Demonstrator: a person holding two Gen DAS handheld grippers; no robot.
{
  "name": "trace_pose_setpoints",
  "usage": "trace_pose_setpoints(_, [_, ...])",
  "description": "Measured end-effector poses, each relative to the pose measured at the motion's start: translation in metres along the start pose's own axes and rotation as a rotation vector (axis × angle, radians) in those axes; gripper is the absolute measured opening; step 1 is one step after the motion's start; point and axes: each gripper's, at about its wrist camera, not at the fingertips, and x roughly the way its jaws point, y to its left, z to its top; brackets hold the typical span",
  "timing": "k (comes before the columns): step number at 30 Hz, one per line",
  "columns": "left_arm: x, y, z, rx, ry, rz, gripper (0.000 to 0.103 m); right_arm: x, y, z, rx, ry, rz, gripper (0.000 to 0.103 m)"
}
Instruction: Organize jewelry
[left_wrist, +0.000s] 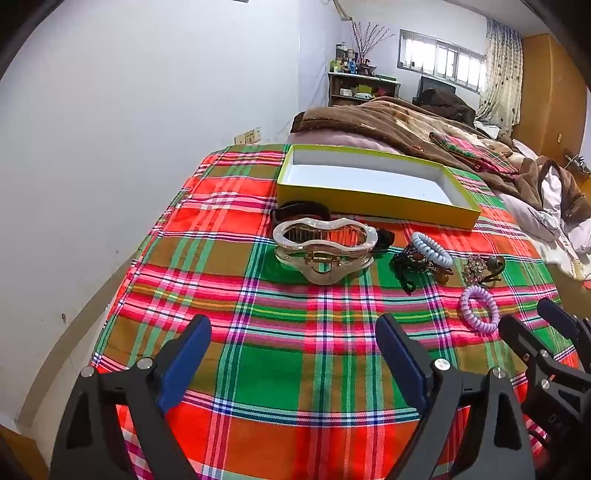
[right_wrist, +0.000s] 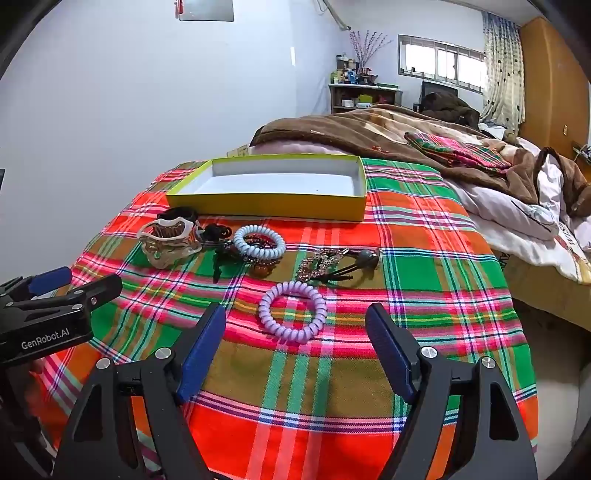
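Both claws are spread wide with nothing in them, tilted down over the plaid cloth (left_wrist: 288, 369). In the left wrist view the left claw (left_wrist: 293, 354) fills the bottom of the frame, and the right claw (left_wrist: 532, 317) pokes in at the lower right edge. Straight ahead of the left one, mid-frame, sits a big clear hair clip (left_wrist: 325, 247), with a dark band (left_wrist: 301, 210) just behind it.

In the right wrist view the right claw (right_wrist: 295, 332) has the purple coil hair tie (right_wrist: 293, 312) lying flat just past its tips, not touching. Beyond that, a sparkly clip (right_wrist: 321, 264) with a dark hair tie beside it, and further left a light blue coil tie (right_wrist: 259, 242) resting on a heap of beaded bracelets (right_wrist: 258, 266).

The yellow box (right_wrist: 273, 205), white inside, sits open at the far edge of the cloth, upper centre, with a brown blanket (right_wrist: 332, 129) behind it on the bed.
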Motion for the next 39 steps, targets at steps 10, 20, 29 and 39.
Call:
trace_pose_setpoints(10, [0.0033,0.0034,-0.0026,0.005,0.001,-0.004,0.092,0.0014,-0.0011,0.0026,0.0,0.0,-0.002,0.078])
trace_pose_setpoints(20, [-0.0008,0.0018,-0.0011,0.008,-0.009,0.003,0.092,0.0033,-0.0011,0.0015,0.002,0.001,-0.001,0.078])
trace_pose_setpoints(29, [0.0006,-0.0011,-0.001,0.006,-0.009,0.002,0.092,0.003,-0.0017,0.0017,0.003,-0.005,0.001,0.078])
trace_pose_setpoints(39, [0.0017,-0.0022,-0.0011,0.006,-0.003,0.004,0.092,0.0067,-0.0022,0.0021,-0.014,0.004,0.007,0.078])
